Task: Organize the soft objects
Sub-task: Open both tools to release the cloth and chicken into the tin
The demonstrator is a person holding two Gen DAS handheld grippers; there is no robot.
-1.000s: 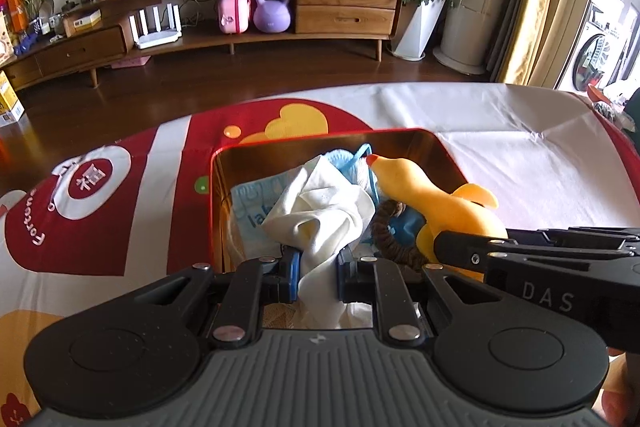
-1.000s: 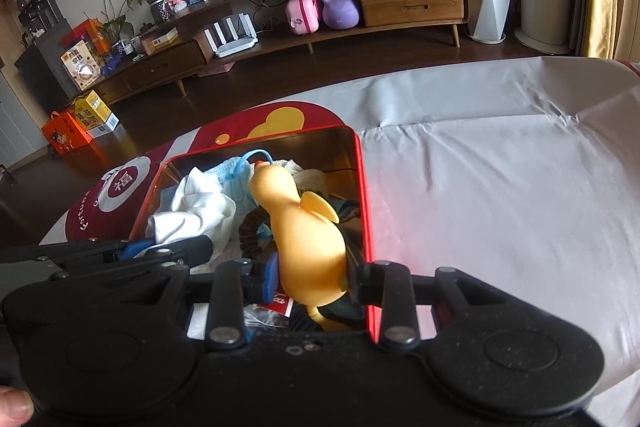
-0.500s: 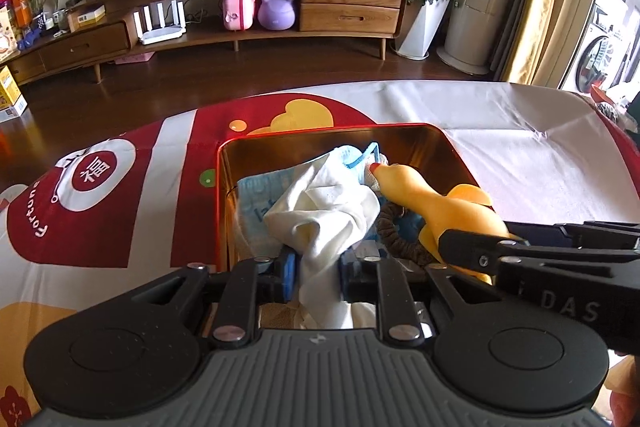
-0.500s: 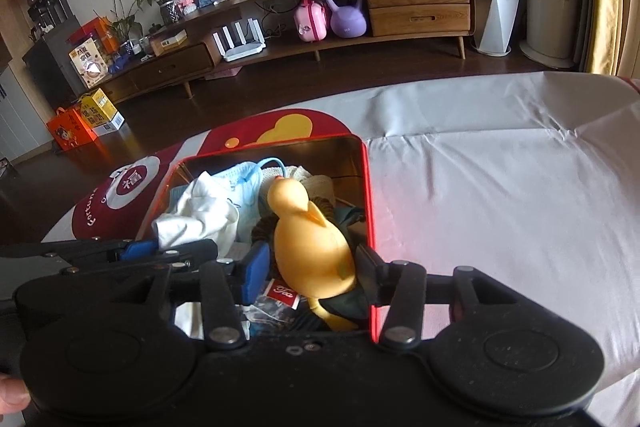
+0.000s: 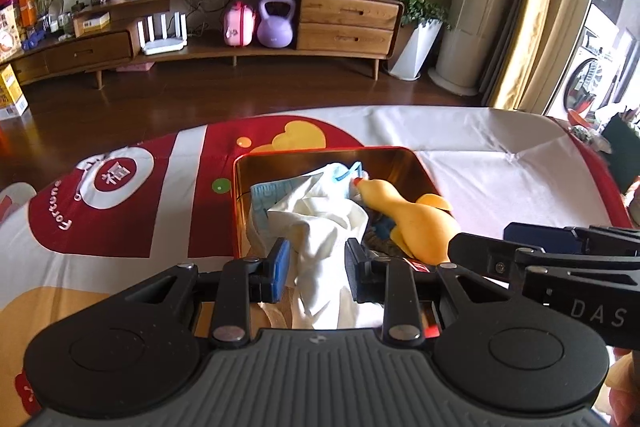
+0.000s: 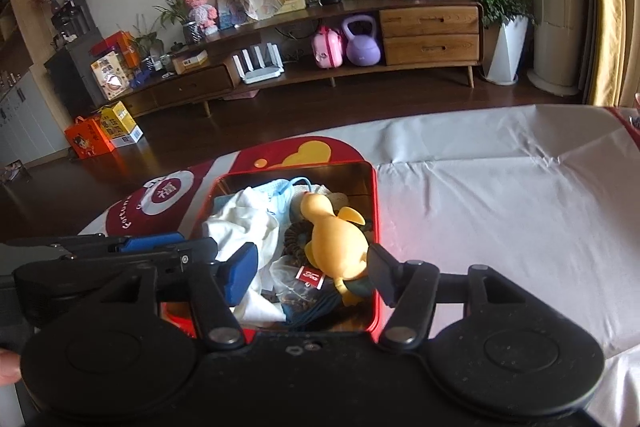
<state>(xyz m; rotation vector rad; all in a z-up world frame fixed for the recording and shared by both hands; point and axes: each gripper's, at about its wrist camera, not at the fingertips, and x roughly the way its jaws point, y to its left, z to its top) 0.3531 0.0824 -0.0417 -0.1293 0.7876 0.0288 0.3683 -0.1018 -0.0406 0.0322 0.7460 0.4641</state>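
The left gripper (image 5: pixel 318 269) is seen with its jaws parted, a crumpled white cloth (image 5: pixel 324 227) lying between the blue pad and the black pad; contact with either pad cannot be made out. The right gripper (image 6: pixel 314 273) is held wide open just above the near end of a red rectangular metal tin (image 6: pixel 375 211), and nothing is clasped by it. A yellow rubber duck toy (image 6: pixel 334 237) is framed between its spread fingers, head pointed away from the camera, clear of both pads.

The duck is shown lying inside the tin on the right-hand side, resting on a dark coiled hair tie (image 6: pixel 296 233) and a clear sachet with a red tea label (image 6: pixel 308 277). To the duck's left, the white cloth is heaped against a pale blue face mask (image 6: pixel 280 193) at the far end of the tin. In the left wrist view the same tin (image 5: pixel 236 187) is seen with its gold-toned inner walls, the duck (image 5: pixel 416 223) just right of the cloth and the right gripper (image 5: pixel 532 251) alongside.

The tin is set on a white tablecloth printed with red and yellow shapes (image 6: pixel 500 195). Well beyond the table, a long wooden sideboard (image 6: pixel 428 31) with a purple kettlebell (image 6: pixel 362 45) is visible across the dark floor.
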